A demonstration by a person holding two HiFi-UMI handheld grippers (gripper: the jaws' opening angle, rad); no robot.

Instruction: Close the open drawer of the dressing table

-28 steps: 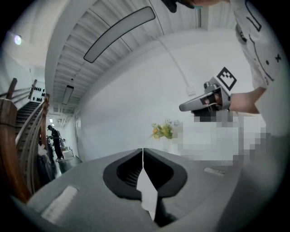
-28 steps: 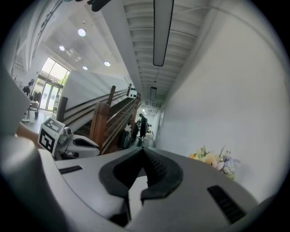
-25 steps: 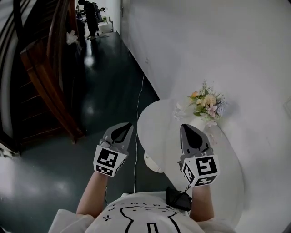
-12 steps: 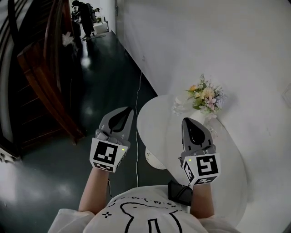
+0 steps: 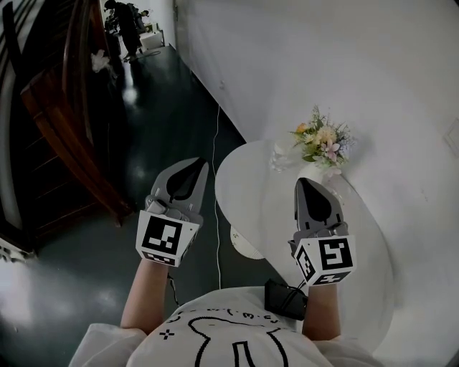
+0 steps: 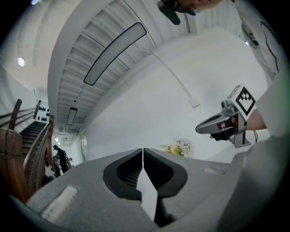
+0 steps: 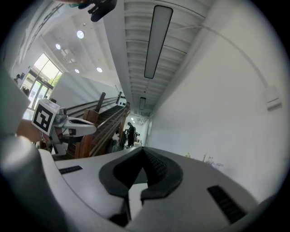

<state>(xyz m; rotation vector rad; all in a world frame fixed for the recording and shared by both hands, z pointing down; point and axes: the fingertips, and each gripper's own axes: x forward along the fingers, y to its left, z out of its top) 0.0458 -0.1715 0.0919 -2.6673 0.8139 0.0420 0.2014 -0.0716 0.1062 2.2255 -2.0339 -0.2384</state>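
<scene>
The white dressing table (image 5: pixel 251 179) has a rounded top and stands against the white wall, below and ahead of my hands. No open drawer shows in any view. A round pale part (image 5: pixel 242 245) peeks from under its near edge. My left gripper (image 5: pixel 195 165) hangs over the dark floor just left of the table, jaws shut and empty. My right gripper (image 5: pixel 306 183) hovers above the tabletop, also shut with nothing in it. The left gripper view has its own closed tips (image 6: pixel 143 151) and the right gripper (image 6: pixel 210 127) off to the side.
A vase of flowers (image 5: pixel 320 145) sits at the table's far end by the wall. A thin cable (image 5: pixel 216 193) runs along the dark floor (image 5: pixel 158 136). A wooden staircase (image 5: pixel 61 122) rises on the left. A person (image 5: pixel 123 21) stands far down the corridor.
My left gripper has risen and looks larger and higher in the head view. The right gripper has shifted only slightly to the right. Both stay shut.
</scene>
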